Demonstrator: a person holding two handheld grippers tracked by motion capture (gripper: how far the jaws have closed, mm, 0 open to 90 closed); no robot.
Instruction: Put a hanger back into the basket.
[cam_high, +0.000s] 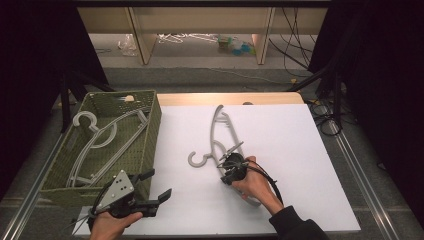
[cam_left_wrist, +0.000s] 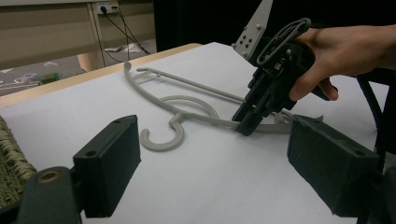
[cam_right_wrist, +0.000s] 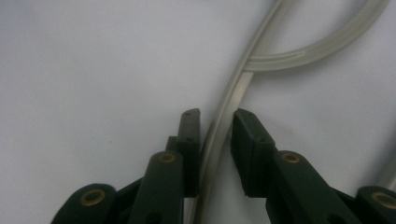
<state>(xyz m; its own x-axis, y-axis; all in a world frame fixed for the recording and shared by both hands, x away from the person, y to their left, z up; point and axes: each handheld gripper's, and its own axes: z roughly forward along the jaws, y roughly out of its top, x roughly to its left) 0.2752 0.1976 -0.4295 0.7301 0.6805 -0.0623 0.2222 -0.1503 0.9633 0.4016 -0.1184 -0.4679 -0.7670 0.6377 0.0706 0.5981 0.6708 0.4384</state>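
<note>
A grey plastic hanger lies flat on the white table sheet, its hook toward the basket. My right gripper points down onto the hanger's bar just behind the hook. In the right gripper view the bar runs between the two pads, which stand tight against it, so my right gripper is shut on it. The same grip appears from the side in the left gripper view. My left gripper hovers at the table's front left, open and holding nothing.
A green woven basket stands at the table's left with grey hangers inside. The table's wooden far edge borders a floor with cables and shelf legs. Black stands flank the table.
</note>
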